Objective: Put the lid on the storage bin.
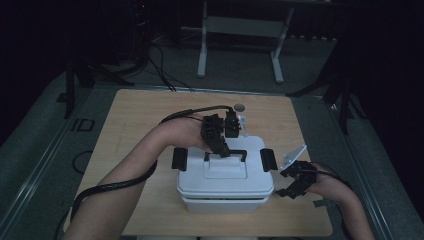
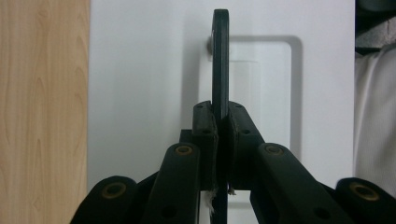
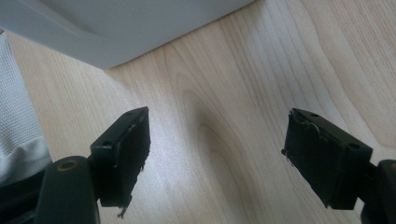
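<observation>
While the white box (image 1: 225,182) sat shut near the middle of the wooden table (image 1: 130,120), the left gripper (image 1: 223,150) pinched the black handle (image 2: 220,56) on its lid (image 2: 149,84). Right of the box, the right gripper (image 1: 290,182) hung with its fingers spread wide, holding nothing.

One white box (image 1: 225,187) (two side latches (image 1: 179,159), one handle (image 1: 233,151)), two grippers (image 1: 223,148)
</observation>
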`<act>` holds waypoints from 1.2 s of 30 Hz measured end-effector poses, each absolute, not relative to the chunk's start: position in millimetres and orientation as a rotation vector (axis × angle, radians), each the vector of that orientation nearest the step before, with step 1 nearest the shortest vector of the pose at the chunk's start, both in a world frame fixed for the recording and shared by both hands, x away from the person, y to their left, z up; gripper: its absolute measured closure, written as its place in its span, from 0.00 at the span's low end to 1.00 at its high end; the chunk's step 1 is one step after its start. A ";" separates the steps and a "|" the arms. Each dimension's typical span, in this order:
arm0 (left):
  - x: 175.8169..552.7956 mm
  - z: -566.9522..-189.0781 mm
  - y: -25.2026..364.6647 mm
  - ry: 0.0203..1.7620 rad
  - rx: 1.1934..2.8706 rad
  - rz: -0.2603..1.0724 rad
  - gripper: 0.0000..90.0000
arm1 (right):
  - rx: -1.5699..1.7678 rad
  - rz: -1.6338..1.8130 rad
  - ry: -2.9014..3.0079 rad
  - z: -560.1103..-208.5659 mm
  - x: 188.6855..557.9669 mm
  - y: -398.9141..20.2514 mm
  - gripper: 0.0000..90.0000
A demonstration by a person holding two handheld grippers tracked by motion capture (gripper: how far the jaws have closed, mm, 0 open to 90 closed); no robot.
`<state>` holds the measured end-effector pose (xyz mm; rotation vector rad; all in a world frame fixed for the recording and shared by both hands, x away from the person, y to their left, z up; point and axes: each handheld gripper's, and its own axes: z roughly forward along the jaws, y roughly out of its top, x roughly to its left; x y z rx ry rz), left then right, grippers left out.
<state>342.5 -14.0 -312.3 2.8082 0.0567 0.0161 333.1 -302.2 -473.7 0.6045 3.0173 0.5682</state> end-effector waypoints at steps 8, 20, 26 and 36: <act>344.8 -325.2 -20.1 0.044 2.819 0.018 0.94 | 0.609 0.575 3.008 -473.1 332.2 -304.7 0.25; 346.5 -344.8 -22.1 0.053 2.830 -0.029 0.94 | 0.616 0.574 3.006 -473.4 329.8 -305.5 0.25; 348.2 -352.0 -22.4 0.054 2.840 -0.032 0.94 | 0.612 0.581 3.006 -474.0 329.8 -305.0 0.25; 351.1 -357.2 -19.8 0.065 2.815 -0.043 0.93 | 0.612 0.580 3.016 -478.0 330.2 -303.0 0.25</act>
